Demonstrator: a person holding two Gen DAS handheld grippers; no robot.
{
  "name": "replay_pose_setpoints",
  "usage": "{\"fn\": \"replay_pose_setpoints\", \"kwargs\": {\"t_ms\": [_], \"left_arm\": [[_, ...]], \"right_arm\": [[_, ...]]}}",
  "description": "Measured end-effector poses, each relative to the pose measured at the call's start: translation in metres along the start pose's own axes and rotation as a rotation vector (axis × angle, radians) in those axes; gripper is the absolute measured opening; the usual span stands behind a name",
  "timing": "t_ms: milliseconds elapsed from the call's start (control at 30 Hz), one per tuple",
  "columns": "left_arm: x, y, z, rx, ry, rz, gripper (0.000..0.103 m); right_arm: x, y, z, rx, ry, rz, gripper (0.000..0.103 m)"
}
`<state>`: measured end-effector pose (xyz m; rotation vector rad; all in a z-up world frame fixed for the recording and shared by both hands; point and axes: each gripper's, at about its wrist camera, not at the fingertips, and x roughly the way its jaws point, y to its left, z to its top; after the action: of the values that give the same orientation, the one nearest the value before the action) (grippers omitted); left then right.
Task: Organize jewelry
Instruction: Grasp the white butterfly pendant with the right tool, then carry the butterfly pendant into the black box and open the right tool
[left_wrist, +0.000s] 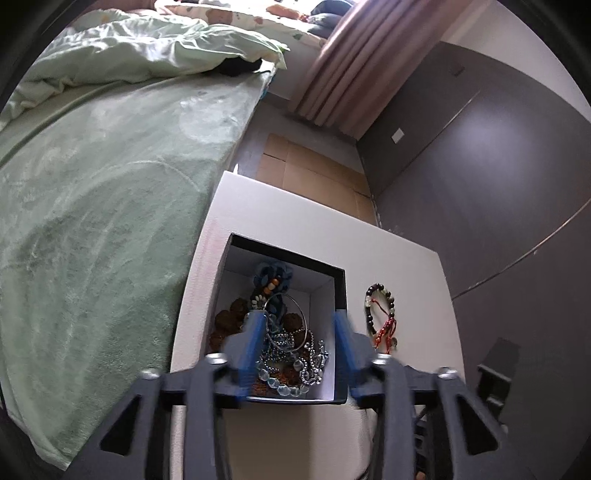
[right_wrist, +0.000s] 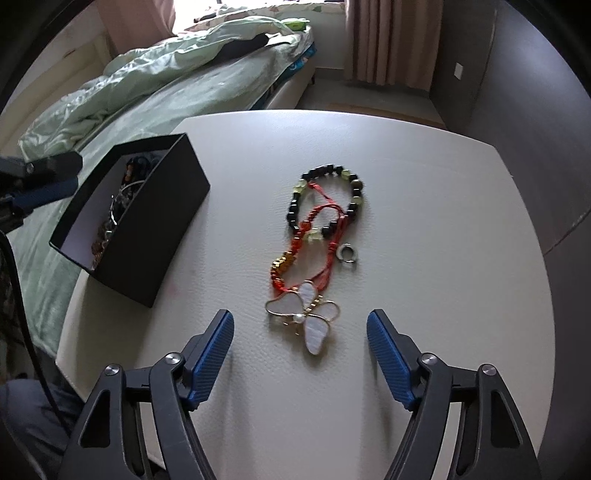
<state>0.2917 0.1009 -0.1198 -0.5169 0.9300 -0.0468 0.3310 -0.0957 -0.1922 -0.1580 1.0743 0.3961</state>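
Right gripper (right_wrist: 300, 334), jaws wide and empty, brackets the white-winged, gold-rimmed butterfly brooch (right_wrist: 303, 319) for pickup; left gripper (left_wrist: 297, 332), parted, empty, straddles the black rectangular box (right_wrist: 162, 236)

Soft daylight enters from the window (right_wrist: 258, 5) behind the bed (right_wrist: 166, 85), overexposed there. The desk (right_wrist: 443, 221) carries faint shadows. Strong fisheye curvature, dark corner vignetting; the left fingers (left_wrist: 341, 332) appear motion-blurred (right view sharper).

box (left_wrist: 340, 291) front wall hidden, contents perhaps tangled
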Motion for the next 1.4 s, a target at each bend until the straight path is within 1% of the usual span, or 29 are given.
{"fn": "replay_pose_setpoints", "kwargs": {"t_ms": [33,67,100,133,167,200,233,367,433,533,600,633,733,767,933,1100,1167,1267,1333,1367,1400], "left_arm": [[-0.002,0.000,0.000,-0.001,-0.006,-0.005,0.061],[-0.005,0.000,0.000,-0.001,-0.015,-0.008,0.067],[-0.007,-0.002,0.000,0.004,-0.028,-0.008,0.068],[-0.009,-0.003,0.000,0.008,-0.034,-0.005,0.070],[-0.010,-0.004,-0.001,0.012,-0.038,-0.001,0.071],[-0.010,-0.005,-0.001,0.013,-0.038,0.001,0.071],[-0.009,-0.005,-0.001,0.011,-0.035,0.001,0.071],[-0.009,-0.006,-0.002,0.013,-0.027,0.004,0.071],[-0.011,-0.006,-0.001,0.017,-0.034,0.006,0.071],[-0.015,-0.005,0.000,0.009,-0.049,0.009,0.071],[-0.017,-0.003,0.000,0.002,-0.054,0.007,0.071],[-0.018,-0.003,0.000,-0.001,-0.055,0.005,0.073],[-0.021,-0.002,0.001,-0.005,-0.065,0.004,0.086],[-0.022,-0.002,0.001,-0.004,-0.071,0.006,0.088],[-0.025,0.010,0.004,-0.036,-0.085,0.022,0.092],[-0.025,0.028,0.009,-0.061,-0.079,0.056,0.094],[-0.026,0.033,0.010,-0.069,-0.082,0.066,0.097],[-0.027,0.037,0.011,-0.084,-0.088,0.063,0.103],[-0.027,0.038,0.011,-0.094,-0.092,0.059,0.103],[-0.027,0.038,0.010,-0.095,-0.092,0.062,0.103],[-0.026,0.036,0.010,-0.093,-0.090,0.062,0.103]], "right_arm": [[0.002,0.003,0.000,-0.010,0.000,-0.012,0.069],[0.004,0.007,0.002,-0.025,-0.002,-0.029,0.067],[0.004,0.010,0.002,-0.043,-0.003,-0.046,0.066],[0.004,0.011,0.002,-0.053,-0.007,-0.052,0.062],[0.003,0.012,0.002,-0.056,-0.013,-0.044,0.055],[0.002,0.012,0.001,-0.059,-0.016,-0.044,0.051],[0.000,0.012,0.001,-0.062,-0.019,-0.040,0.043],[-0.002,0.008,0.001,-0.059,-0.013,-0.026,0.043],[-0.006,0.004,-0.001,-0.040,-0.020,0.002,0.043],[-0.017,0.001,0.004,-0.014,-0.063,0.049,0.043],[-0.029,-0.001,0.008,0.007,-0.107,0.090,0.043],[-0.035,-0.001,0.011,0.017,-0.129,0.110,0.043],[-0.044,0.002,0.018,0.032,-0.174,0.158,0.043],[-0.047,0.004,0.021,0.035,-0.188,0.177,0.043],[-0.053,0.022,0.038,0.039,-0.230,0.297,0.043],[-0.050,0.039,0.056,0.020,-0.231,0.382,0.043],[-0.048,0.043,0.062,0.013,-0.223,0.410,0.043],[-0.045,0.049,0.071,0.009,-0.202,0.485,0.043],[-0.042,0.051,0.080,0.027,-0.158,0.567,0.043],[-0.042,0.051,0.081,0.032,-0.152,0.589,0.045],[-0.044,0.047,0.083,0.045,-0.152,0.620,0.051]]}}
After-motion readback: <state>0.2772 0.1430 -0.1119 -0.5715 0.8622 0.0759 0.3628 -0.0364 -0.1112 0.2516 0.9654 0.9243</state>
